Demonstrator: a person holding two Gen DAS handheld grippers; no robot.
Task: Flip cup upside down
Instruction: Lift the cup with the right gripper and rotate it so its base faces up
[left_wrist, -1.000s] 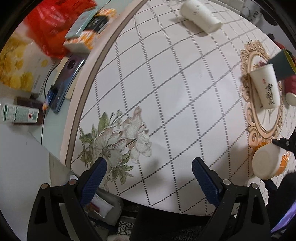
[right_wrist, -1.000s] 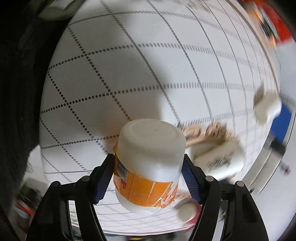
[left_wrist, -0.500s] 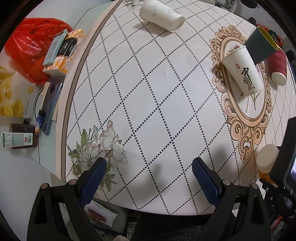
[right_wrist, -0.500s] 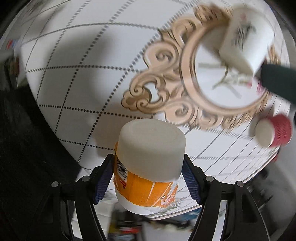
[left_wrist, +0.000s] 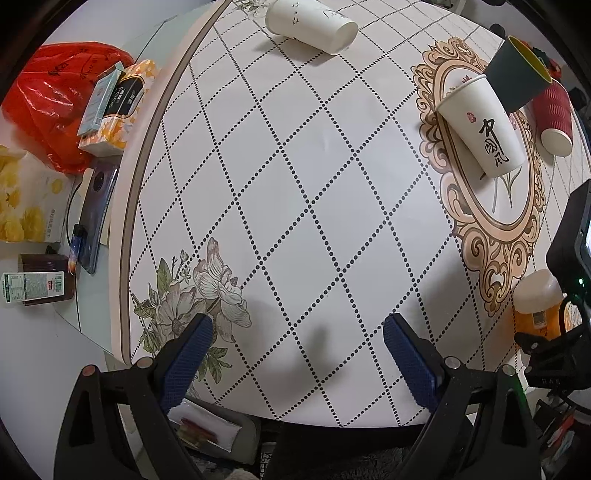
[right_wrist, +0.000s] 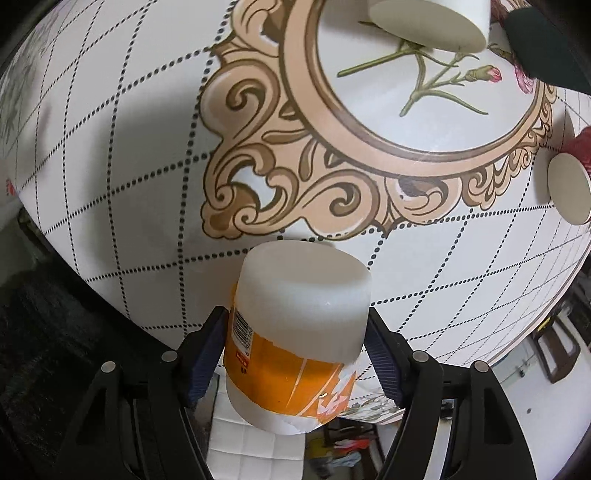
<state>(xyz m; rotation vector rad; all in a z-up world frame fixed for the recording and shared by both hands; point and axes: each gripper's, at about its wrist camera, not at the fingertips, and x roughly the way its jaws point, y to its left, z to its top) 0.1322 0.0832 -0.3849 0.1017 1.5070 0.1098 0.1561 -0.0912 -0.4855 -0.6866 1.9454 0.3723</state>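
Since a second ago my right gripper (right_wrist: 295, 354) has swung the cup (right_wrist: 299, 332) from over plain checked cloth to the near tip of the ornate oval frame (right_wrist: 332, 177) printed on the tabletop (right_wrist: 129, 147); my left gripper (left_wrist: 295, 354) has pulled back a bit, so more of the tabletop shows.

Left wrist view: left gripper spread wide, holding nothing, hovering off the near edge of the tabletop (left_wrist: 295, 184), my guess is to stay clear of the flip. Cup (left_wrist: 537, 306) sits at far right, just below the frame (left_wrist: 495, 221), white end up, orange band lower, pinched by the right gripper's black body. Lying on or by the frame: a white paper cup (left_wrist: 480, 125) with black writing, a dark green cup (left_wrist: 517, 81), a red ribbed cup (left_wrist: 554, 114). Another white paper cup (left_wrist: 310, 26) lies far beyond the frame.

Right wrist view: right gripper clamped on the cup's sides at the orange label (right_wrist: 288, 376), both blue pads pressed on. Closed white end points toward the frame, the other end back at me, can't tell from here if the mouth is facing down. Cup looks off the cloth. I judge the flip is roughly turned and setting down is what's left; gripping mid-body keeps both ends free for that.
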